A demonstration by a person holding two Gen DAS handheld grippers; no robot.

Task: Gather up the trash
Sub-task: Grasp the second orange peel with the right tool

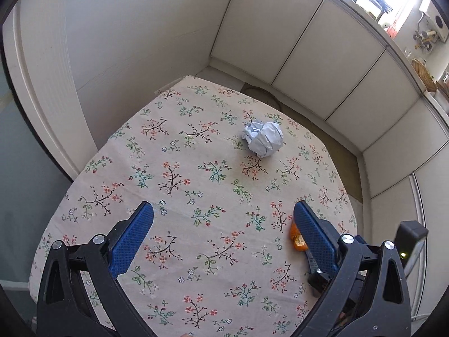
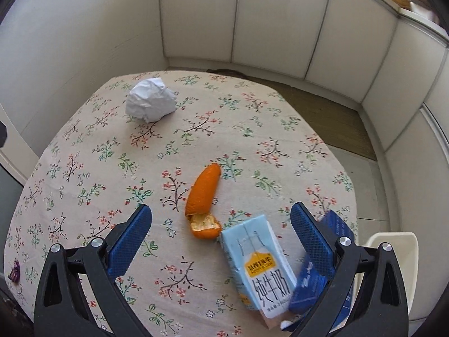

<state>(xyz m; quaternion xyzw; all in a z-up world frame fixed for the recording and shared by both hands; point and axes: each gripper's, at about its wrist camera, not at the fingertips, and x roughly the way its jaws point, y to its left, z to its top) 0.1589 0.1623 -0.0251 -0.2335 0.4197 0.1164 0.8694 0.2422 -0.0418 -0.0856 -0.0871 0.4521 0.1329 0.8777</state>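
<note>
Paper ball (image 2: 150, 100) far left on the table (image 2: 84, 168); peel (image 2: 202, 200) central; carton (image 2: 258, 264) nearest, right.

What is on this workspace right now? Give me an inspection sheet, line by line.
Surface: floral tablecloth covering the table.
Job's things: crumpled paper ball at the far side; orange peel mid-table; light blue milk carton lying flat; dark blue packet beside the carton.
Clutter: small purple scrap at the left edge.
Grippers: left gripper open, empty; right gripper open, empty.
Cables: nothing seen.
Surroundings: white cabinet panels; white bin at the right.
</note>
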